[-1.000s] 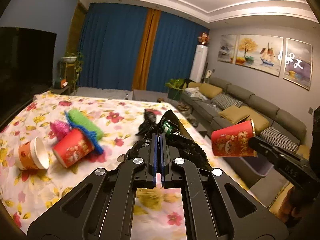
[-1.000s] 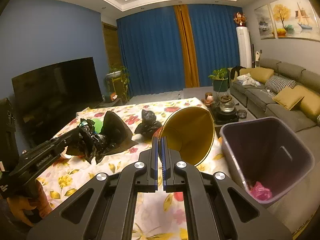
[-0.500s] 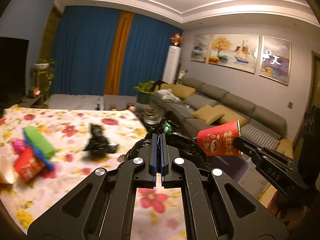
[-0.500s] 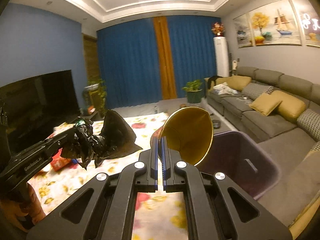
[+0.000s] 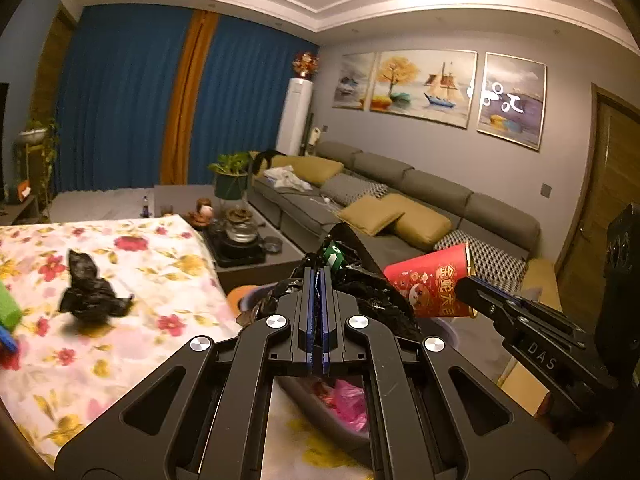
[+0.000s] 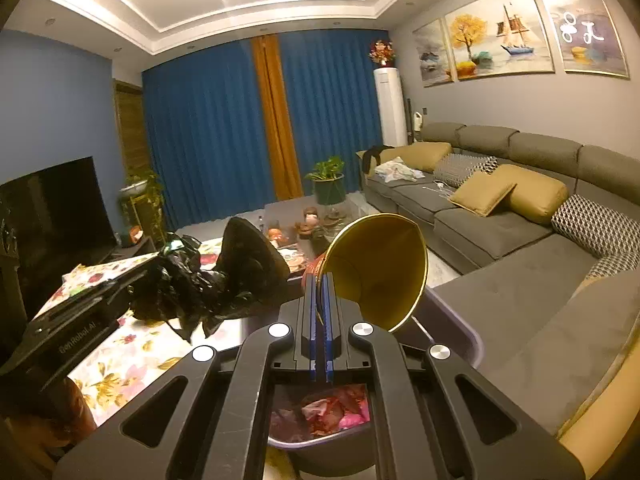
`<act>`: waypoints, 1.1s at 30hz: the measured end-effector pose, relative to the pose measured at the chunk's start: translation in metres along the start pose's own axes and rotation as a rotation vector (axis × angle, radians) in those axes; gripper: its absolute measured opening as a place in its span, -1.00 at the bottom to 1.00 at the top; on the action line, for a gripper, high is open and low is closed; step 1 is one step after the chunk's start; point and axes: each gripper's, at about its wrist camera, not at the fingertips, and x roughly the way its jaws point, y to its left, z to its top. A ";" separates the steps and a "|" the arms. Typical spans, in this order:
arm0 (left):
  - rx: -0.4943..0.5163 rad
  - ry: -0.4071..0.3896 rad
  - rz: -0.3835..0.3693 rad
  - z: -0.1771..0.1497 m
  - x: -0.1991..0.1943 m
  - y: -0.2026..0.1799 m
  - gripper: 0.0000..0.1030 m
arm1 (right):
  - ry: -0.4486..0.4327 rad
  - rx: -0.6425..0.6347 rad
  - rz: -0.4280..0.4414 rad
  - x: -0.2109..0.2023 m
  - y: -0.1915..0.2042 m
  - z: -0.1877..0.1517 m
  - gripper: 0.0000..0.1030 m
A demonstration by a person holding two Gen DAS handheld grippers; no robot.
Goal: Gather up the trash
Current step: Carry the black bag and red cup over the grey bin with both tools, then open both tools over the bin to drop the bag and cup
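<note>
Swung from mid-counter past its edge: left claw (image 5: 318, 280) clamping black bag (image 5: 360, 276), right claw (image 6: 320, 296) clamping red cup (image 6: 380, 268), now above bin (image 6: 452, 324); ready to drop.

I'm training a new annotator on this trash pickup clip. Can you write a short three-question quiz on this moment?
1. True or false: the left hand-held gripper is shut on a black plastic bag.
2. What does the right hand-held gripper hold? A) a green sponge B) a red paper cup C) a bottle
3. What lies below both held items?

Key: 1 true. 2 B. 3 The purple trash bin, with pink trash already inside.
</note>
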 end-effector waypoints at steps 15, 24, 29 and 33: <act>0.001 0.052 -0.047 -0.015 0.050 -0.002 -0.96 | 0.020 0.025 -0.030 0.015 -0.017 -0.006 -0.92; -0.012 0.091 -0.043 -0.021 0.060 0.003 -0.94 | 0.036 0.033 -0.031 0.021 -0.016 -0.004 -0.92; 0.005 0.110 -0.051 -0.023 0.061 0.003 -0.87 | 0.056 0.051 -0.032 0.025 -0.020 -0.005 -0.92; -0.006 0.130 -0.051 -0.026 0.063 0.006 -0.63 | 0.068 0.055 -0.036 0.029 -0.023 -0.005 -0.92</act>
